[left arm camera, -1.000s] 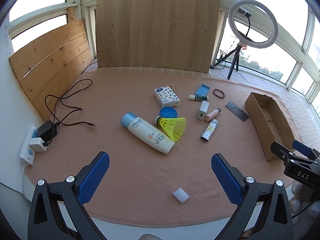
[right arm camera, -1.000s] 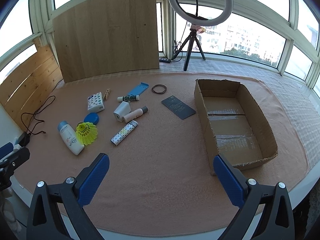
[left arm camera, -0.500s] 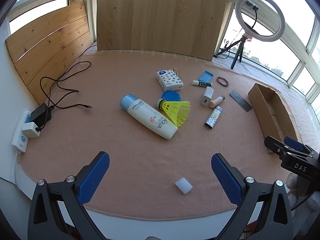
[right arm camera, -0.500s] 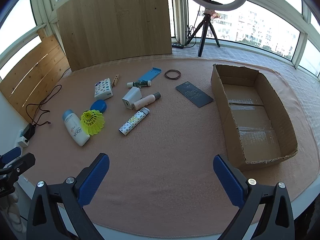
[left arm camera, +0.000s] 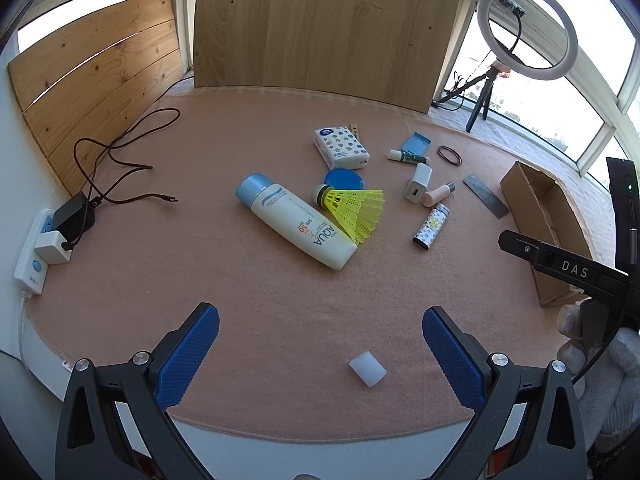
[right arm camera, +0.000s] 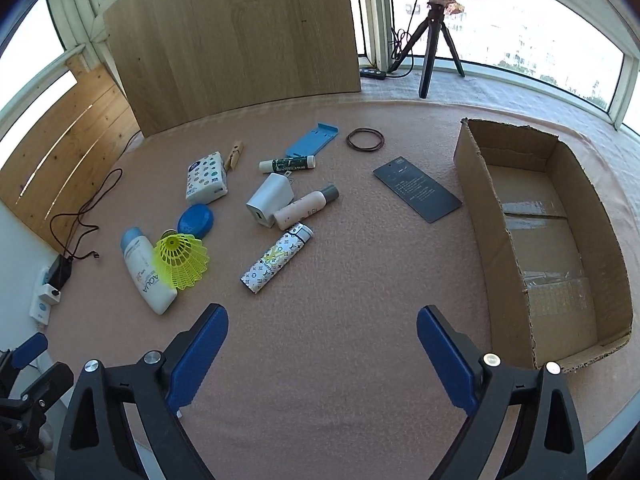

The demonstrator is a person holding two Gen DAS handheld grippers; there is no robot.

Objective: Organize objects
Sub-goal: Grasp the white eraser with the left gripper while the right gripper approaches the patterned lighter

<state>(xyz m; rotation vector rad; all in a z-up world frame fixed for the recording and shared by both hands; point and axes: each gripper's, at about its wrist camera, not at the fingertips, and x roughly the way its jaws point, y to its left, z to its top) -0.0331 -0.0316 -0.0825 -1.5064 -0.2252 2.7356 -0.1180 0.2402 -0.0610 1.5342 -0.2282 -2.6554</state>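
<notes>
Your left gripper (left arm camera: 320, 344) and right gripper (right arm camera: 322, 340) share black frames, silver screws and ribbed blue pads; your right hand (left arm camera: 600, 364) wears a white knit glove

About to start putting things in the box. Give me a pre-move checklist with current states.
1. Left gripper open, nothing held: ok.
2. Right gripper open, nothing held: ok.
3. Cardboard box open-topped, nothing in it: ok.
4. Patterned tube lies apart from its neighbours, free to grasp: ok.
5. Shuttlecock rests against the sunscreen bottle; lifting one may shift the other: not ok.
6. White block lies between the left fingers: ok.
</notes>
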